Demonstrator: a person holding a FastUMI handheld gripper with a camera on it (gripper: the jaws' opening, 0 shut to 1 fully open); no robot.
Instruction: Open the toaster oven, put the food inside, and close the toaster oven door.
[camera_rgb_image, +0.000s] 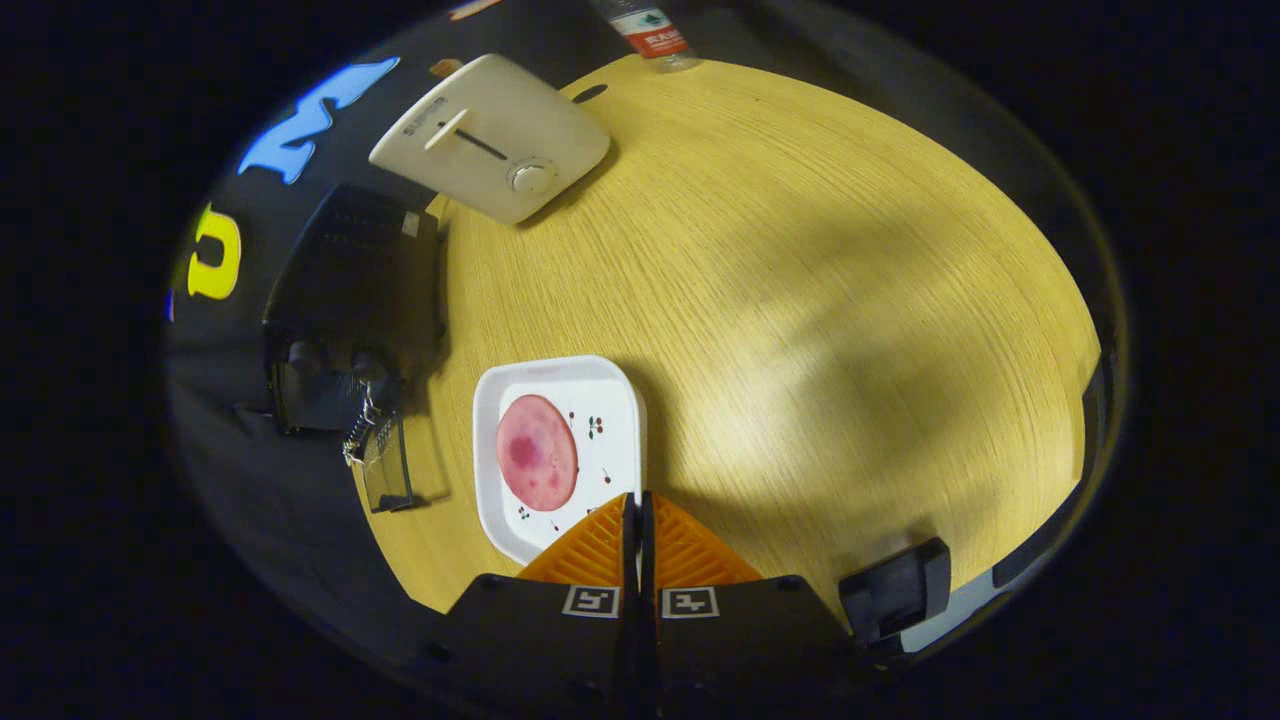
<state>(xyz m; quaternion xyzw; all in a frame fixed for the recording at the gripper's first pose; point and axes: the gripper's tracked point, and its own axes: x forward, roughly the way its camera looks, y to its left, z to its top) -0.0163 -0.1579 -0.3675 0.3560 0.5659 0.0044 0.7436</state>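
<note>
A light wood-grain table (800, 260) is seen. Resting directly on it: a white square plate (610, 400) just ahead of the fingers, a cream toaster (490, 135) beyond it, a black toaster oven (350, 290) at the plate's left, a bottle (650, 35) at the far edge.

Gripper-mounted fisheye looks down (steeply) over table (800, 300).
</note>
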